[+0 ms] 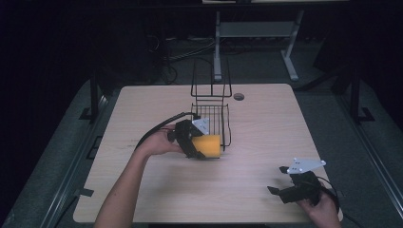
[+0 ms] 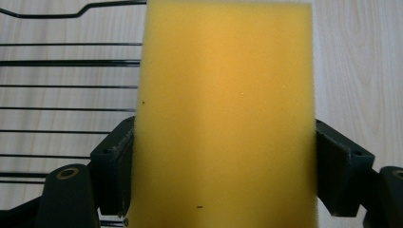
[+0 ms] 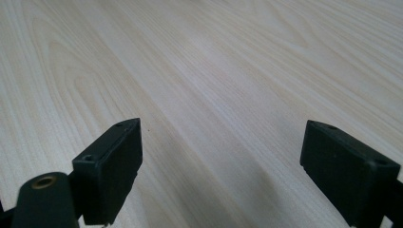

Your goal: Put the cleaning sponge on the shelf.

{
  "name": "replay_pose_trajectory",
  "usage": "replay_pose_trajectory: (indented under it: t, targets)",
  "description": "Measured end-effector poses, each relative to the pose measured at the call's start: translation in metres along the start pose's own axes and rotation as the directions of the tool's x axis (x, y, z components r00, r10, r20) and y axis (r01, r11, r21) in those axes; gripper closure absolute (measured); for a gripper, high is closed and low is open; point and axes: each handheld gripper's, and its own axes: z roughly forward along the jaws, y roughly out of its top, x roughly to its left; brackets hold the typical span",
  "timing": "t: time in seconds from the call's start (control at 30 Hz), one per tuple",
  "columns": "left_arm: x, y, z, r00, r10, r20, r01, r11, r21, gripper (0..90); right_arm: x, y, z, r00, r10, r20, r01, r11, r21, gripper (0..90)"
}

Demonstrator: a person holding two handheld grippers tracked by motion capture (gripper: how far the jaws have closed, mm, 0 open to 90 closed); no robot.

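Partly cropped, yellow sponge point(image 2: 223, 114) clamped in left tongs point(image 1: 202, 146), probably over wire basket point(image 1: 211, 118), right tongs point(image 3: 221, 175) agape.

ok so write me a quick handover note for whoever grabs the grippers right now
Left gripper: shut on the yellow sponge, jaws pressing both its sides, held beside the front edge of the black wire basket near the table's middle.
Right gripper: open, nothing between the jaws, low over bare wood at the near right corner.
Done: sponge gripped.
Left: the sponge looks outside the basket; probably place it inside, then release. The right gripper may be needed to steady the basket.
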Motion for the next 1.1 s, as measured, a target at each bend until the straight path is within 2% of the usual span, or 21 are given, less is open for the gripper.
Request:
replay_pose_trajectory:
  t: [0.07, 0.2, 0.27, 0.43, 0.53, 0.63, 0.8, 1.1]
  targets:
    - [0.002, 0.001, 0.0, 1.0, 0.0, -0.004, 0.0, 1.0, 0.006, 21.7, 0.0, 0.0, 0.0, 1.0, 0.0, 0.0, 0.0, 1.0, 0.0, 13.4]
    - [0.006, 0.0, 0.0, 1.0, -0.006, -0.002, 0.006, 0.9999, -0.01, 21.7, -0.001, 0.0, -0.001, 1.0, 0.0, 0.003, 0.0, 1.0, -0.002, 13.4]
    - [0.008, 0.0, 0.001, 1.0, -0.01, 0.001, 0.01, 0.9999, 0.006, 21.7, -0.001, 0.0, -0.002, 1.0, 0.005, 0.005, -0.005, 1.0, -0.003, 13.5]
    - [0.015, 0.007, 0.003, 0.9999, 0.011, -0.003, -0.011, 0.9998, 0.015, 21.7, -0.001, 0.0, 0.0, 1.0, 0.001, -0.002, -0.001, 1.0, -0.002, 13.5]
    - [0.017, 0.007, 0.003, 1.0, 0.004, 0.001, -0.004, 1.0, 0.007, 21.7, -0.001, 0.0, 0.0, 1.0, 0.001, -0.002, -0.001, 1.0, -0.001, 13.4]
    - [0.021, 0.011, 0.007, 0.9999, 0.01, 0.009, -0.011, 0.9996, 0.025, 21.7, -0.002, -0.001, -0.002, 1.0, 0.005, 0.003, -0.005, 1.0, -0.003, 13.5]
    - [0.025, 0.016, 0.008, 0.9997, 0.023, 0.004, -0.023, 0.9996, 0.014, 21.7, -0.002, -0.002, -0.003, 1.0, 0.004, 0.004, -0.004, 1.0, -0.003, 13.4]
    - [0.033, 0.011, 0.01, 1.0, -0.001, 0.006, 0.001, 0.9999, 0.014, 21.6, -0.003, -0.002, -0.003, 1.0, 0.008, 0.0, -0.008, 1.0, -0.003, 13.4]
